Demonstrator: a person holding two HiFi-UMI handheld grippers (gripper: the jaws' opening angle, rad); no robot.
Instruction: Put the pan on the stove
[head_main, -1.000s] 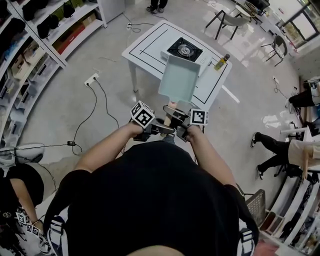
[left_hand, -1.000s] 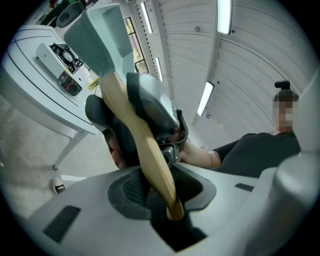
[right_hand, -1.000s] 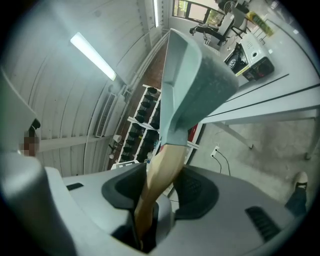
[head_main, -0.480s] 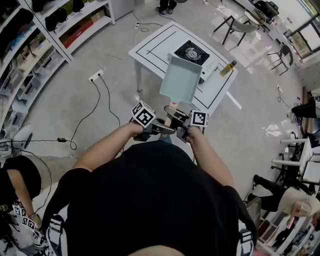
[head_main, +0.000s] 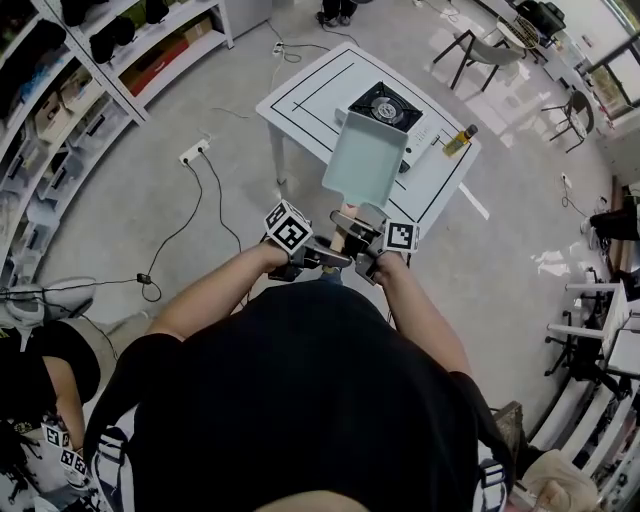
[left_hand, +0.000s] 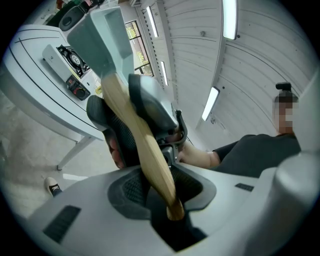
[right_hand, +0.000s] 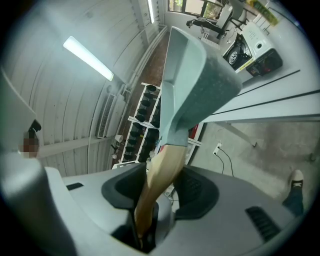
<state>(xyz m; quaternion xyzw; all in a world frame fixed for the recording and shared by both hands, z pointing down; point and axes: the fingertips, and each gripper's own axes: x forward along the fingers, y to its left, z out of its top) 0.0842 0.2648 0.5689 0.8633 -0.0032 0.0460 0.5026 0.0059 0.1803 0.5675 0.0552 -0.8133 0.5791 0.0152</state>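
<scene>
Carrying step. Clamped by its wooden handle (left_hand: 145, 145) in both left gripper (head_main: 318, 256) and right gripper (head_main: 360, 252): pale green pan (head_main: 365, 158), aloft, short of the white table (head_main: 300, 95). Next, likely: stepping closer, lowering level onto the stove (head_main: 385, 103).

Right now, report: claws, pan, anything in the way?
Left claw, right claw shut on pan handle. Pan aloft, not yet on stove. Bottle beside stove, clear.

Black shirt (head_main: 300, 400); grey left gripper (left_hand: 166, 192) and right gripper (right_hand: 150, 199).
</scene>
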